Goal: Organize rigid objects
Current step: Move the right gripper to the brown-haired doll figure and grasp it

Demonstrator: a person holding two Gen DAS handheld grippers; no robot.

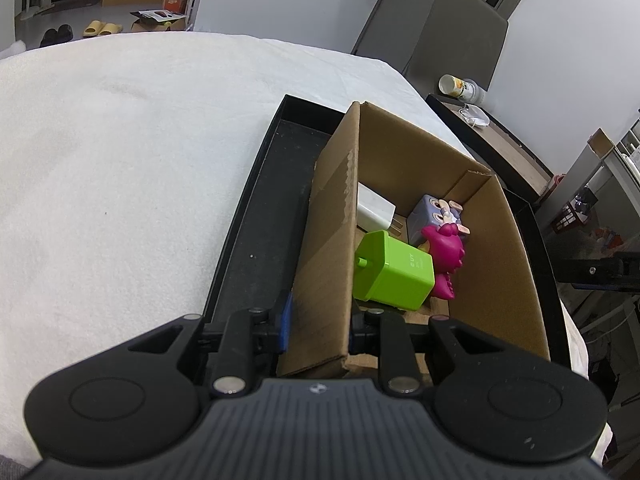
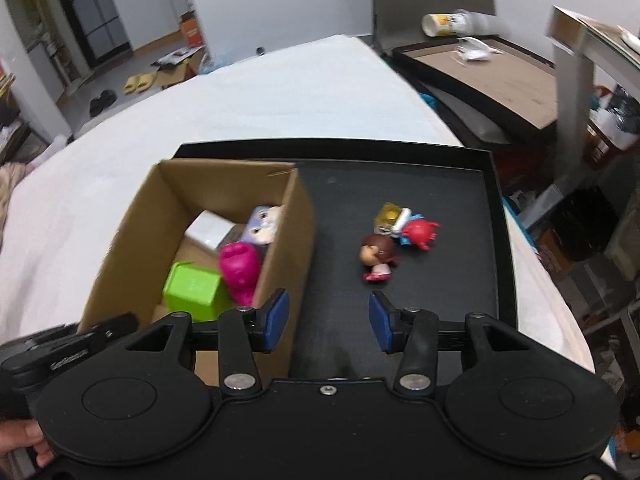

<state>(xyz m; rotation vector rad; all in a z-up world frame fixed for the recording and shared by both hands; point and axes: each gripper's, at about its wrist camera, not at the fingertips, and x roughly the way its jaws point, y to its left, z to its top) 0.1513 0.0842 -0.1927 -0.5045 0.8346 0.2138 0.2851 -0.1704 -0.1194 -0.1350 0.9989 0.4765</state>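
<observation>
While my left hand-held gripper (image 1: 316, 330) is clamping the cardboard box (image 2: 288, 240) wall at lower centre, I am hovering the open, empty right hand-held gripper (image 2: 329, 320) near three toys (image 2: 378, 256) left on the black tray (image 2: 492, 240), four things already boxed.

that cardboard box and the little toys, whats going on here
A person is sorting small toys into the cardboard box that stands in a black tray. The left hand-held gripper is shut on the box's near wall. The right hand-held gripper is open and empty over the tray. A green block, a pink figure and a white charger are already in the box. A brown-haired doll and a red figure lie on the tray.
</observation>
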